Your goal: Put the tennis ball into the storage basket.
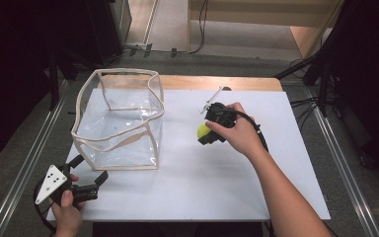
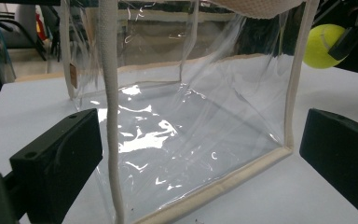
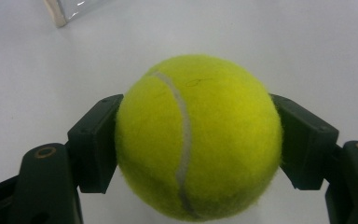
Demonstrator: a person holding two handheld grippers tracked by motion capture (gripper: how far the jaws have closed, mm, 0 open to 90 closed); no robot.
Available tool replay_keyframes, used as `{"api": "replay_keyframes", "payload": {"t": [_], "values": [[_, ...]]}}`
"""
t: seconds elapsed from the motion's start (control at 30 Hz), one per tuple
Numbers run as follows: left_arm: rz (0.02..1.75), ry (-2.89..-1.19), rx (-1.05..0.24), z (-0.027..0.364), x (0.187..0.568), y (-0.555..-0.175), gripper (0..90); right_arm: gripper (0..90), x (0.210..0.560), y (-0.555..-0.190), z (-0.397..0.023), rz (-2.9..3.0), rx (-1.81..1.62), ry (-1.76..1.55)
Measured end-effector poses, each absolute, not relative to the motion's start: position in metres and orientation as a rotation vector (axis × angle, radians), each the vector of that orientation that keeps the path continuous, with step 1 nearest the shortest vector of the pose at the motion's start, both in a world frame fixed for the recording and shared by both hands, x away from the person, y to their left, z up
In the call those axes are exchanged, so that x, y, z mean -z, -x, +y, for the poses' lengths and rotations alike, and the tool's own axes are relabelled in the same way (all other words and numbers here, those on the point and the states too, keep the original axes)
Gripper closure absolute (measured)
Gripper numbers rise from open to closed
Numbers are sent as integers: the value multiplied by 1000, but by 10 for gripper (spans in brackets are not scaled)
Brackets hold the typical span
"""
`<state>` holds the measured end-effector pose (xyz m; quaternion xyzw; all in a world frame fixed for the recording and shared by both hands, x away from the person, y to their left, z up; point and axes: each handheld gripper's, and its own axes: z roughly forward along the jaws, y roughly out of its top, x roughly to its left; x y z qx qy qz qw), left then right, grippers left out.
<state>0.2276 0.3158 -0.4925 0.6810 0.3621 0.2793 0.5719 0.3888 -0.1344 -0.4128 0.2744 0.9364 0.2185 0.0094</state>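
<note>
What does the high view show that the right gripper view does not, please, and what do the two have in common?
High view alone: the whole clear bag standing open on the white table, the left gripper near the bag's front corner with its fingers apart, and both forearms. Right gripper view alone: the tennis ball close up, its white seam, and a black finger pressed against each side. Both: the ball held in the right gripper, the white tabletop, and some of the bag.

— What's in my right gripper [image 1: 206, 133]?
— A yellow ball [image 1: 203, 131], clamped, right of the clear bag [image 1: 118, 121].
— And my left gripper [image 1: 97, 181]?
— Jaws apart, near the bag's front corner.
</note>
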Motion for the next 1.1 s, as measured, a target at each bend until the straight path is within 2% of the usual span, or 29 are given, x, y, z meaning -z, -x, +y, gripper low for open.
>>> {"api": "replay_keyframes", "payload": {"t": [1.1], "values": [[848, -1596, -653, 316, 492, -227, 0, 231, 385, -392, -100, 2971, -670, -724]]}}
